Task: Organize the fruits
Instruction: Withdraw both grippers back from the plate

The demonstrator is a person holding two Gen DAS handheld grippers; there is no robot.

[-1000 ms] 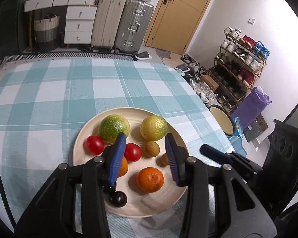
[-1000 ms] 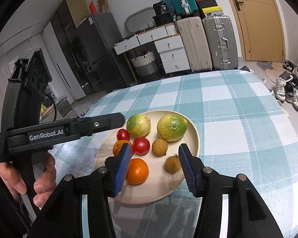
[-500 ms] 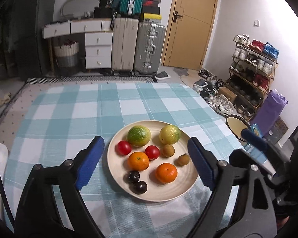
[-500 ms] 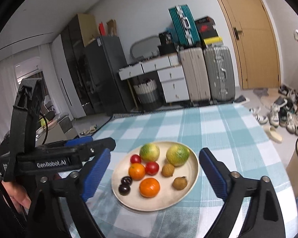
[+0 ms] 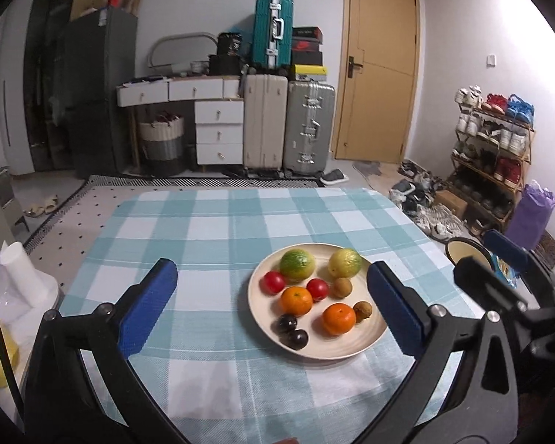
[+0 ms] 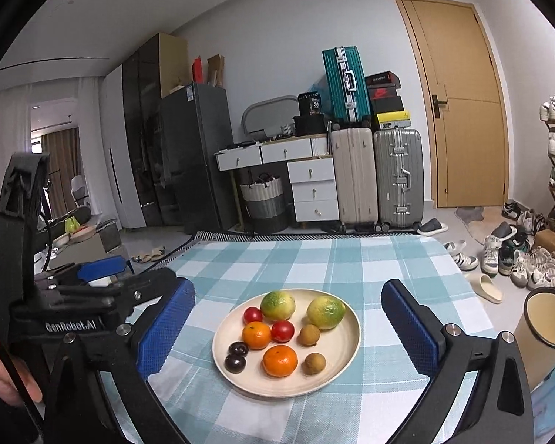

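A cream plate (image 5: 366, 346) (image 6: 346, 349) sits on the checked tablecloth and holds fruit: two green-yellow citrus (image 5: 297, 264) (image 6: 325, 312), two oranges (image 5: 338, 318) (image 6: 279, 360), two red tomatoes (image 5: 273, 282), two brown longans (image 6: 313, 363) and two dark plums (image 5: 295, 339). My left gripper (image 5: 272, 309) is open and empty, raised back from the plate, which lies toward its right finger. My right gripper (image 6: 286, 327) is open and empty, with the plate between its fingers, lower down. The left gripper also shows in the right wrist view (image 6: 92, 318).
The tablecloth (image 5: 218, 229) covers the table. Suitcases (image 5: 307, 125), white drawers (image 5: 218, 129) and a door stand behind. A shoe rack (image 5: 492, 155) is on the right. A round bin (image 6: 544, 329) stands off the table's right edge.
Both grippers have opened wide and pulled up and back from the plate. The fruit now looks smaller and all of it lies on the plate.
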